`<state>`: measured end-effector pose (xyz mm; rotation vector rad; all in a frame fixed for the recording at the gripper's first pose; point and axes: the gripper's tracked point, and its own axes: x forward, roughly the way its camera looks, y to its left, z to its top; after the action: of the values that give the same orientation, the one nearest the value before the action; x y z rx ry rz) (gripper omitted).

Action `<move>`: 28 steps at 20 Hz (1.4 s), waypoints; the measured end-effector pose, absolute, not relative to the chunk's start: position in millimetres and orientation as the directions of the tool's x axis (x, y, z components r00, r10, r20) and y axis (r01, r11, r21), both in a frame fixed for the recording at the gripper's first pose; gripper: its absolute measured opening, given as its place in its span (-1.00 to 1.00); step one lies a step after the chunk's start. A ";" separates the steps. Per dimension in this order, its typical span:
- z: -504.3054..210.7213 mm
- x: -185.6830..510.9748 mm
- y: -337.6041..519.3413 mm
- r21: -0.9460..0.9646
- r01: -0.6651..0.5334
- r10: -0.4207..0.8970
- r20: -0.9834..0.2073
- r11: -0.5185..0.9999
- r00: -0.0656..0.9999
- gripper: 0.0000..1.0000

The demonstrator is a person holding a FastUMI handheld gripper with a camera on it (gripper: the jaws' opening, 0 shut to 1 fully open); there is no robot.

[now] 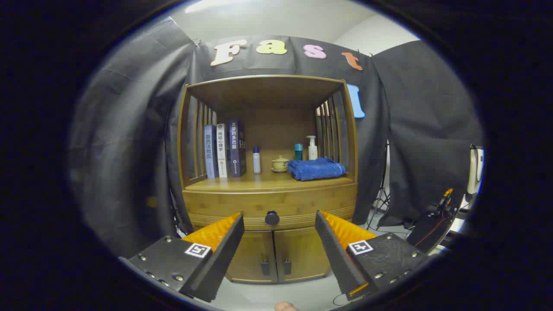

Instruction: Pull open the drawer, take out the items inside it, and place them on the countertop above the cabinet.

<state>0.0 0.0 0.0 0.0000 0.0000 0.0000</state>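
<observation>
Gripper (279, 218) w/ fingers wide apart, nothing held, drawer (242, 206) closed ahead, its knob (272, 217) between fingertips, towel (316, 168) on countertop (259, 182).

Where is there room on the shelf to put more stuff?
Bare wood runs along the countertop's front edge, widest ahead of the small bottle and lidded cup. Books crowd one end, the blue towel the other. The open gripper faces the shut drawer's knob.

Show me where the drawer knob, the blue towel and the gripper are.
drawer knob (272, 217): gripper view, on its round front face.
blue towel (316, 168): gripper view, on the middle of the folded cloth.
gripper (279, 228): gripper view, midway between its open fingertips.
</observation>
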 end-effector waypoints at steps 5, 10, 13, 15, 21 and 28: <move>-6.1 9.9 -8.3 0.019 0.020 -0.020 -0.002 1.000 1.000 1.00; -11.6 27.2 -13.3 0.002 0.022 -0.022 0.002 1.000 1.000 1.00; -17.2 33.0 -12.6 0.007 0.017 -0.017 0.005 1.000 1.000 1.00; -25.0 39.5 -6.8 0.004 0.002 -0.002 -0.003 1.000 1.000 1.00; -47.6 90.0 9.8 -0.006 -0.030 0.030 -0.026 1.000 0.999 1.00; -84.6 178.8 28.3 0.016 -0.034 0.035 -0.109 0.999 0.993 1.00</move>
<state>178.8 28.3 -84.6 0.0145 0.1093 0.0346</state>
